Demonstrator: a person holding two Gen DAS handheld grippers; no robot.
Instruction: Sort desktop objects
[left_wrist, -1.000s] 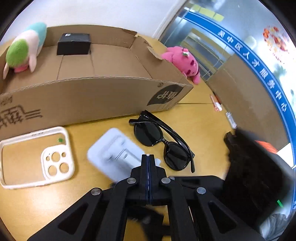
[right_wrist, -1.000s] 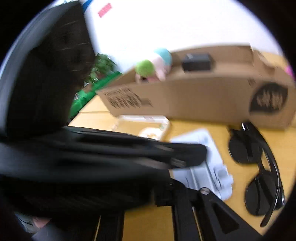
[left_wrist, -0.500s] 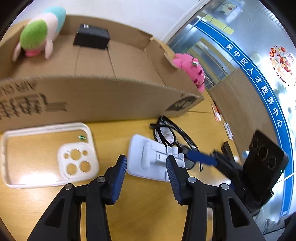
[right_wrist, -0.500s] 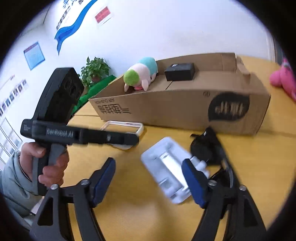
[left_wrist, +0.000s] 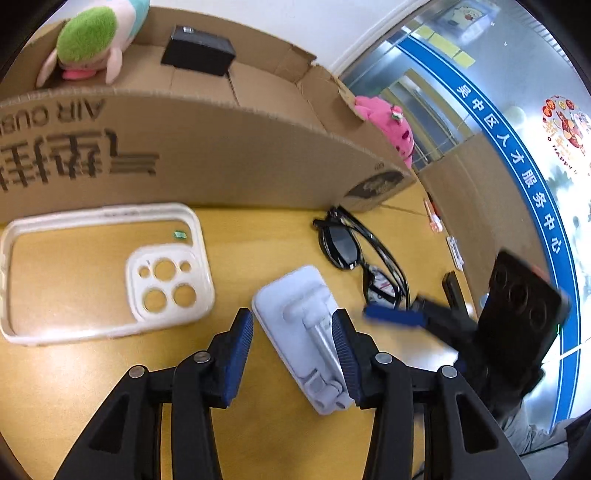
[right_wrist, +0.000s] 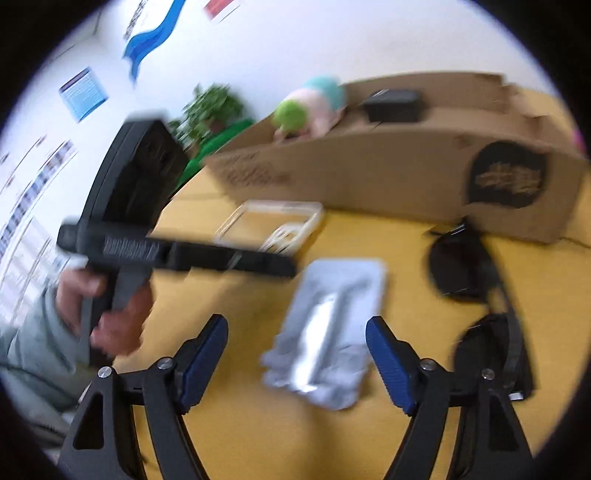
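A white phone stand (left_wrist: 303, 317) lies flat on the yellow desk, and both grippers straddle it. My left gripper (left_wrist: 291, 325) is open; its left pad stands clear of the stand and its right pad sits at the stand's edge. In the blurred right wrist view my right gripper (right_wrist: 297, 325) is open wide around the stand (right_wrist: 328, 332), touching nothing. Black sunglasses (left_wrist: 354, 254) lie just right of the stand, a white phone case (left_wrist: 103, 273) to its left. In the right wrist view a hand holds the left gripper's body (right_wrist: 177, 254).
An open cardboard box (left_wrist: 221, 155) lies behind the objects and holds a green, pink and blue plush (left_wrist: 92, 40) and a small black box (left_wrist: 199, 55). A pink plush (left_wrist: 388, 125) sits behind the box's right end. Pens (left_wrist: 432, 218) lie near the desk's right edge.
Both grippers went from shut to open. My left gripper dropped forward until the stand lay between its fingers. The right gripper's fingers now also frame the stand.
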